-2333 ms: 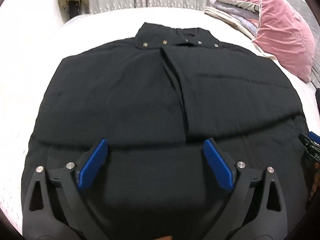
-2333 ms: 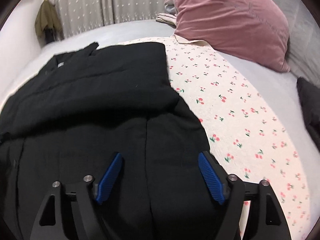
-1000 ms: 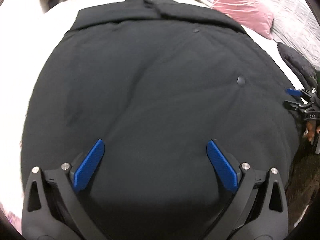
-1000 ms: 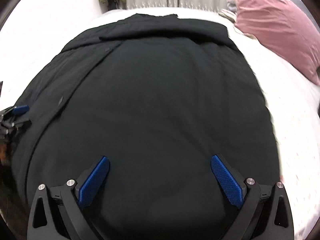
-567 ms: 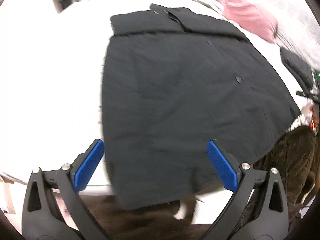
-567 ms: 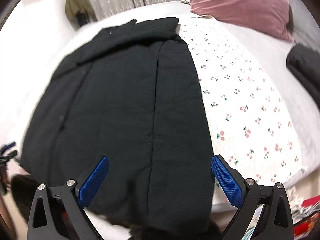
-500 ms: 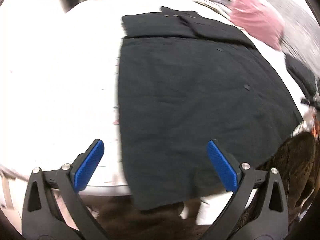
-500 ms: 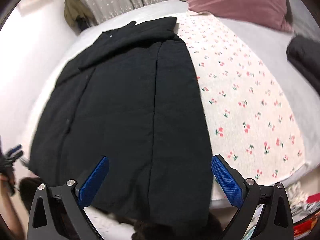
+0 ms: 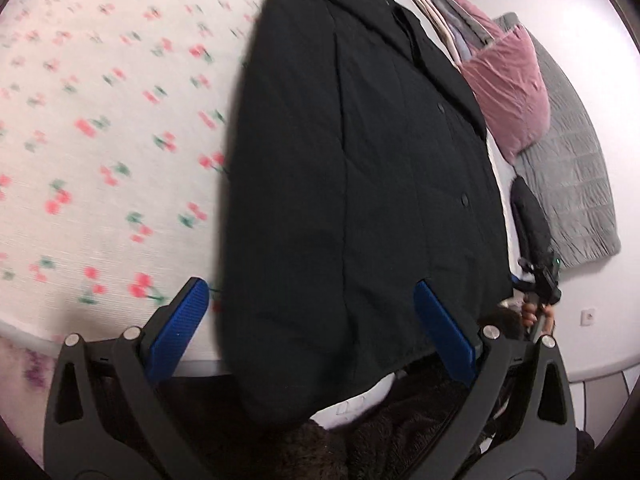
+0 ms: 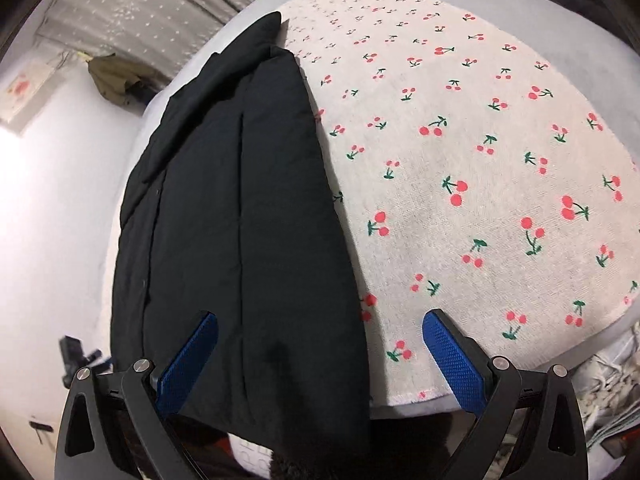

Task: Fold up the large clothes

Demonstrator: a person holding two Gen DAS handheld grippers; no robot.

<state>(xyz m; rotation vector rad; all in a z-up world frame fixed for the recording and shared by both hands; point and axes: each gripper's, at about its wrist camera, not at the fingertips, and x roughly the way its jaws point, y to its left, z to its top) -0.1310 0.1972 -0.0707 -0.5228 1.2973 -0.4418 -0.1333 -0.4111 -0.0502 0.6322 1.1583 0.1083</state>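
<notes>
A large black quilted coat (image 9: pixel 360 184) lies lengthwise on a cherry-print sheet (image 9: pixel 100 128), collar at the far end, hem hanging over the near bed edge. My left gripper (image 9: pixel 312 328) hovers open above the hem near the coat's left edge, nothing between its blue pads. In the right wrist view the same coat (image 10: pixel 240 220) fills the left half of the sheet (image 10: pixel 460 160). My right gripper (image 10: pixel 320 364) is open above the hem at the coat's right edge, holding nothing. The right gripper (image 9: pixel 540 280) also shows small at the far right of the left wrist view, held by a hand.
A pink pillow (image 9: pixel 508 84), a stack of folded bedding (image 9: pixel 444 16) and a grey quilt (image 9: pixel 572 184) lie beyond the coat. Another dark garment (image 9: pixel 528 208) sits beside it. Dark furry fabric (image 9: pixel 380 432) is below the bed edge. An olive jacket (image 10: pixel 116 80) hangs by the curtain.
Both grippers pulled back from over the coat to the near bed edge and swung apart, left to the coat's left side, right to its right side. Both stayed open.
</notes>
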